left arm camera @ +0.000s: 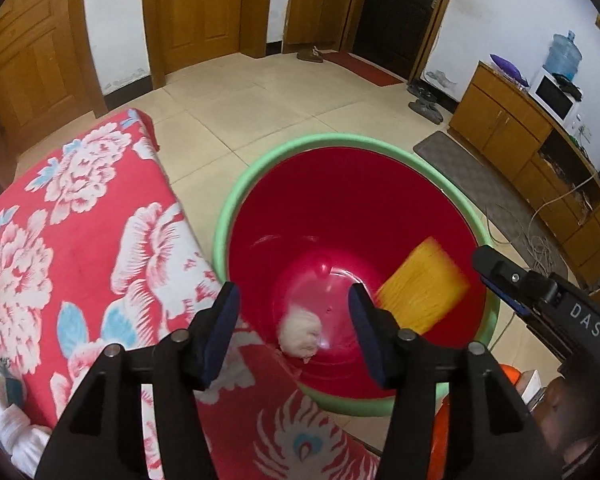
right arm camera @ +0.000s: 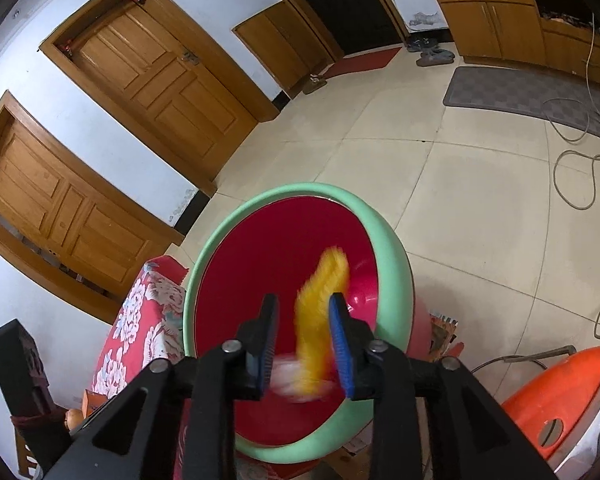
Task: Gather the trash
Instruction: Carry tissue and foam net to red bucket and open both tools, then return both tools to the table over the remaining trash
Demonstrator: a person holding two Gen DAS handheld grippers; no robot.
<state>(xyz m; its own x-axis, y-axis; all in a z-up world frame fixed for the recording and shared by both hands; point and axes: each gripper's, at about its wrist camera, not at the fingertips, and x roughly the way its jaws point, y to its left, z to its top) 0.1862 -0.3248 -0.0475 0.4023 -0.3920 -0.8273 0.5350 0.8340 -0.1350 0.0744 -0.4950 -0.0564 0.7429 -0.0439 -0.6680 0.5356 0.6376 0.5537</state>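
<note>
Hanging over the near rim of the red bin [left arm camera: 352, 200], the left hand-held gripper [left arm camera: 294, 310] is seen released, nothing between its pads. A crumpled white tissue [left arm camera: 300, 336] is seen on the bin floor. Left of the bin, a floral-covered table [left arm camera: 80, 240] is noted. To the right, a blurred yellow wrapper [left arm camera: 424, 288] is caught inside the bin, free of the parted right hand-held gripper [right arm camera: 304, 332].
</note>
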